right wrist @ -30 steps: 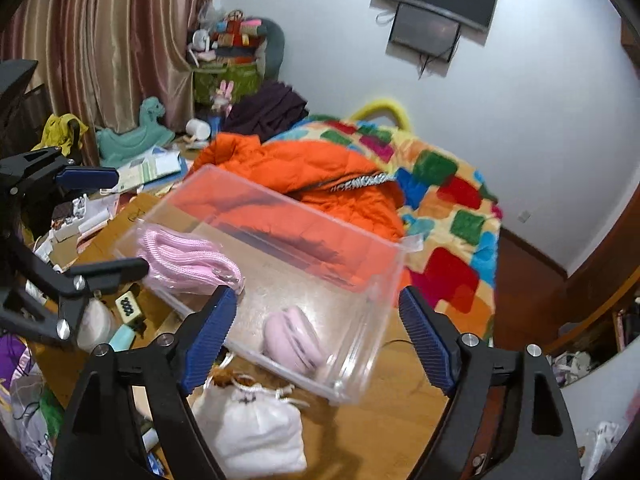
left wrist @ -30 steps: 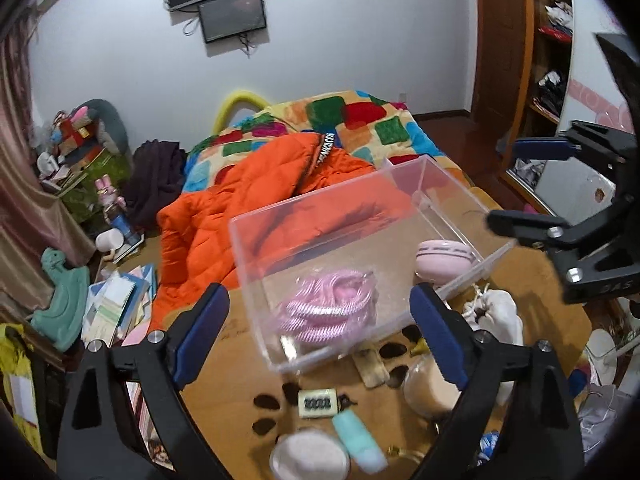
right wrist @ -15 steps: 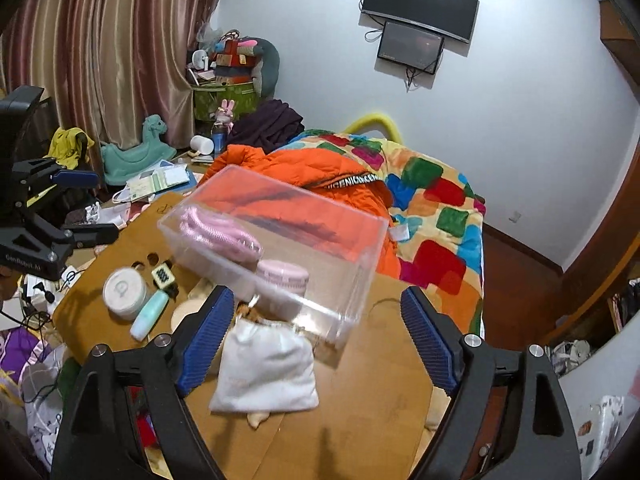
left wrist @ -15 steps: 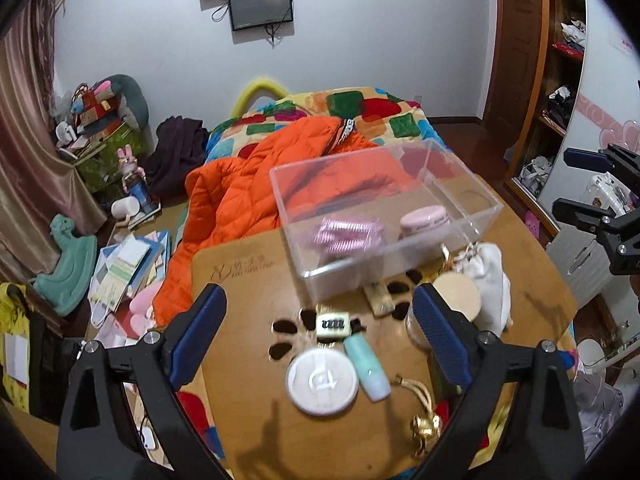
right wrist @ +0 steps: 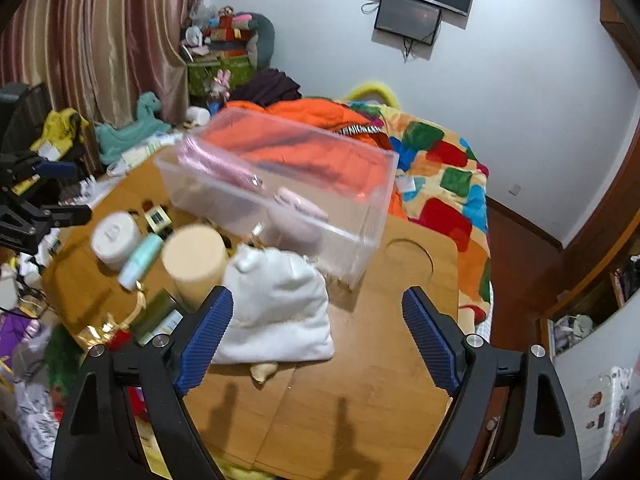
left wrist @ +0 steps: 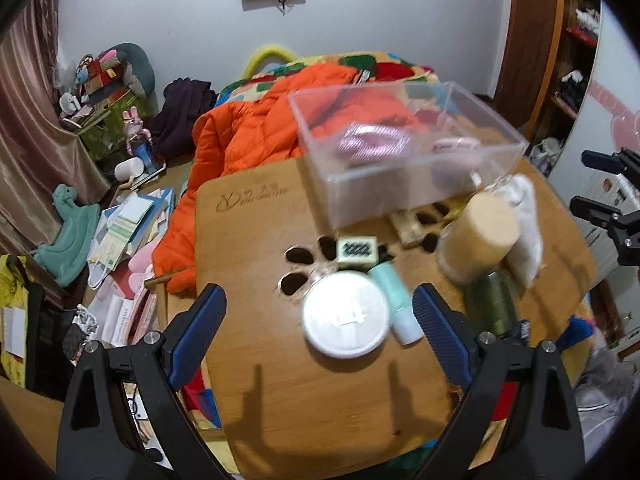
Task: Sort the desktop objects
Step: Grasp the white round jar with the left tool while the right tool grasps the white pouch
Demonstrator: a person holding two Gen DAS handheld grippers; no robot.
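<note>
Left gripper [left wrist: 320, 322] fingers wide apart, empty; white round tin [left wrist: 346, 315] between tips, nearest. Right gripper [right wrist: 318, 330] fingers spread, empty; white pouch [right wrist: 276, 304] beside left tip. Clear box [left wrist: 404, 148] beyond.

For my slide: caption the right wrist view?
Open right hand-held gripper above white pouch, clear bin beyond on wooden table.

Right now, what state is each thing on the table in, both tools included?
Clear plastic bin: upright, no lid, holding a pink cord bundle and a pink round case.
White round jar: lid on.
Mint tube: lying flat.
Tan-lidded container: upright, closed.
White cloth pouch: lying flat.
Left tool: open, empty.
Right tool: open, empty.
</note>
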